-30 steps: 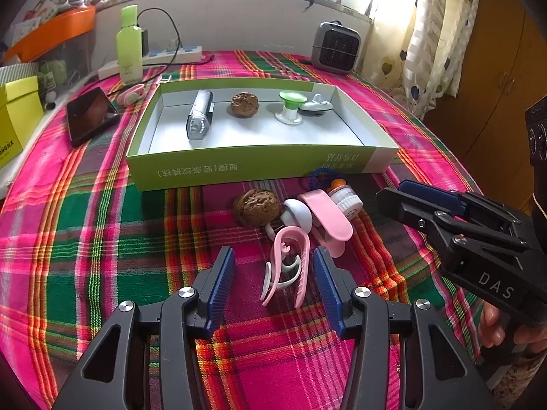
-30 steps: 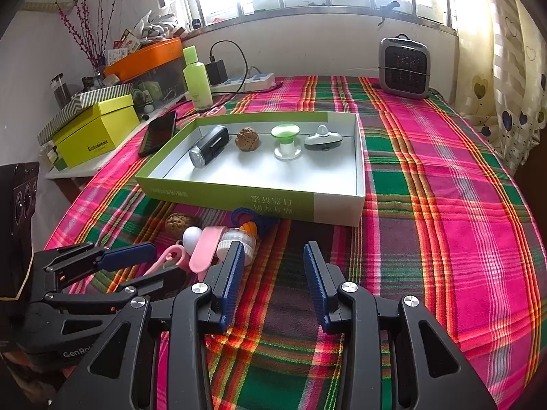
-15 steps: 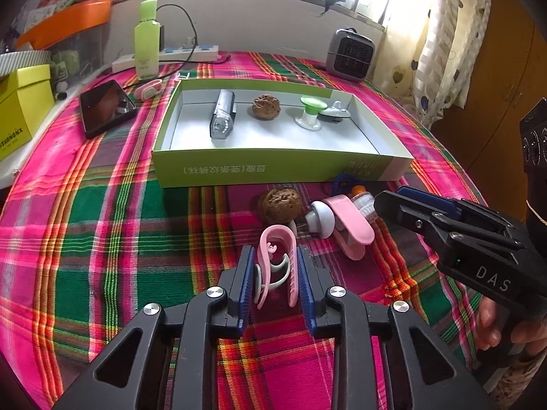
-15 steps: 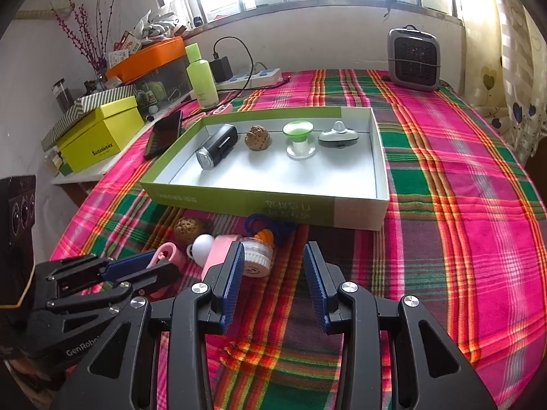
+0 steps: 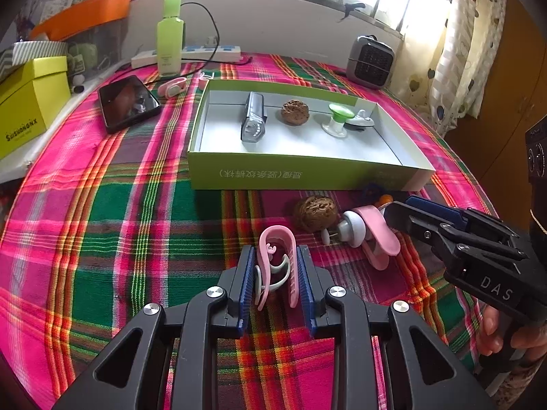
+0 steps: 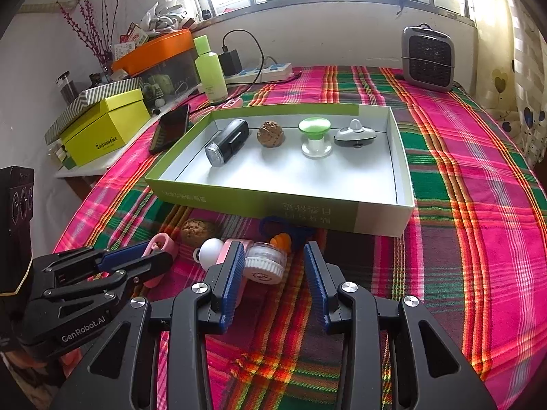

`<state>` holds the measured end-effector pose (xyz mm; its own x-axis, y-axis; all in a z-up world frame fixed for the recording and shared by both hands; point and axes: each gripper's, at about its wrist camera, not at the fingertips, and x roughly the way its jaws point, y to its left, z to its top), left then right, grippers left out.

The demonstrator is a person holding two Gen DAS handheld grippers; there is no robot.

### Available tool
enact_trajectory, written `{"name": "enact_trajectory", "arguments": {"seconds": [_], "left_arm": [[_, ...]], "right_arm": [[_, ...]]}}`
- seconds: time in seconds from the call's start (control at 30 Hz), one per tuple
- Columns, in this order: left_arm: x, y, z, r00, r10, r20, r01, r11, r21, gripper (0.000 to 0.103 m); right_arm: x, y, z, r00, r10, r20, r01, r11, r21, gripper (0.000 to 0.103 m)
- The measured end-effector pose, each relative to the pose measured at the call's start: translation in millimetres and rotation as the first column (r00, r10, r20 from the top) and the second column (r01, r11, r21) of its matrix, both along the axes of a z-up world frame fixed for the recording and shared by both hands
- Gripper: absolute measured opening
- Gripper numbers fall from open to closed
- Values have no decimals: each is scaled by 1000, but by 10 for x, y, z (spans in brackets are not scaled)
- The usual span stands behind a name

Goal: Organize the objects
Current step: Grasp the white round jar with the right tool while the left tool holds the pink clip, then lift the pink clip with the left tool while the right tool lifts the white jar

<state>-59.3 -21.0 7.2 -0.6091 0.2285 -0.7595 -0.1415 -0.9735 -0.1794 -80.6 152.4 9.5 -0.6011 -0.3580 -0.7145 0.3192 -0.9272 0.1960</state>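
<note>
My left gripper (image 5: pixel 275 251) is shut on a pink hair clip (image 5: pixel 277 263), whose curved end sticks out past the blue pads low over the plaid cloth. Beside it lie a walnut (image 5: pixel 314 213) and a pink-and-white gadget (image 5: pixel 369 235). My right gripper (image 6: pixel 272 246) is open, with a small white round jar (image 6: pixel 265 264) between its fingers, close to the left pad. An orange piece (image 6: pixel 282 239) and a blue ring (image 6: pixel 273 223) lie just beyond. The green box (image 5: pixel 307 174) holds a bike light (image 5: pixel 253 121), a walnut (image 5: pixel 295 112), a green-topped knob (image 5: pixel 336 119) and a grey gadget (image 5: pixel 362 121).
A phone (image 5: pixel 126 102), a green bottle (image 5: pixel 169 34) and a power strip (image 5: pixel 205 53) lie at the far left. A yellow box (image 5: pixel 30 102) stands off the table's left edge. A small heater (image 5: pixel 372 61) stands at the back right. A hand (image 5: pixel 495 335) holds the right gripper.
My left gripper's jaws have closed onto the pink clip, which lay loose between them before, and the hand has shifted sideways. The right gripper stays open in about the same place.
</note>
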Motion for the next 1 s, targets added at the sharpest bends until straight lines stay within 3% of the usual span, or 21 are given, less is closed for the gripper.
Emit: {"name": "enact_trajectory", "arguments": {"seconds": [0.7,0.8,1.0], "left_arm": [[-7,-1,-4,1000,-1,-2,1,1000,-2,24],[-6,2,-3,1000,-1,-1,1,1000,2,24],[-7,1,-5,1000,-1,-1,1,1000,0,24]], "right_arm": [[-13,57,-33,997,2,72,6,994,-112,37],[-12,56,-31,998,1,68,6,994,-114,29],[17,64,-19,998,6,58,1,994,-110,24]]}}
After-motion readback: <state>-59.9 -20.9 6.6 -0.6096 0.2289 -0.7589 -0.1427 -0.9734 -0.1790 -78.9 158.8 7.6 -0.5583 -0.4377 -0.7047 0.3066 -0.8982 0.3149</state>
